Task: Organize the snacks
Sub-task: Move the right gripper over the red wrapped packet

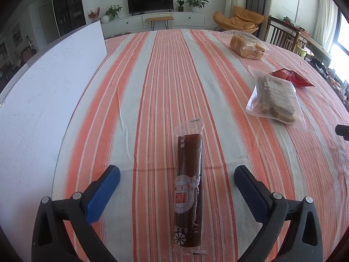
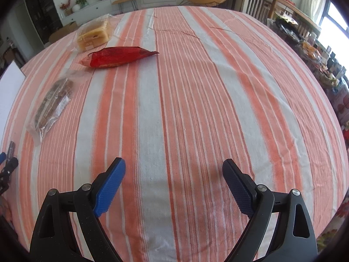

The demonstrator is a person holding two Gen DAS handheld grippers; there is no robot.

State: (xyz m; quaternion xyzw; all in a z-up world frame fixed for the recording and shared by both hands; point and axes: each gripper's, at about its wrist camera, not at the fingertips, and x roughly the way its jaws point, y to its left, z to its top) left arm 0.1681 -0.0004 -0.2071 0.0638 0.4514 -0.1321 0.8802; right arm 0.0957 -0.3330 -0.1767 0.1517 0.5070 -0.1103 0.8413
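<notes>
Left gripper (image 1: 177,175) spread wide, straddling long brown snack roll (image 1: 189,187) on striped counter (image 1: 152,87), not touching. Right gripper (image 2: 173,167) agape over bare cloth. Clear snack bag (image 1: 273,100), red packet (image 2: 118,56), bread bag (image 2: 93,35) far side. White board (image 1: 43,91) along left edge.

The brown roll's wrapper (image 1: 188,187) and the clear bag (image 1: 275,97) carry Chinese print, too blurred to read.

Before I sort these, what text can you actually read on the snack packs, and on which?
Long brown snack bar: Chinese characters and a round red-and-white seal, not readable.
Clear bag of brown pieces: large white print, too blurred.
Red packet: print too small.
Bread bag: small label, unreadable.
</notes>
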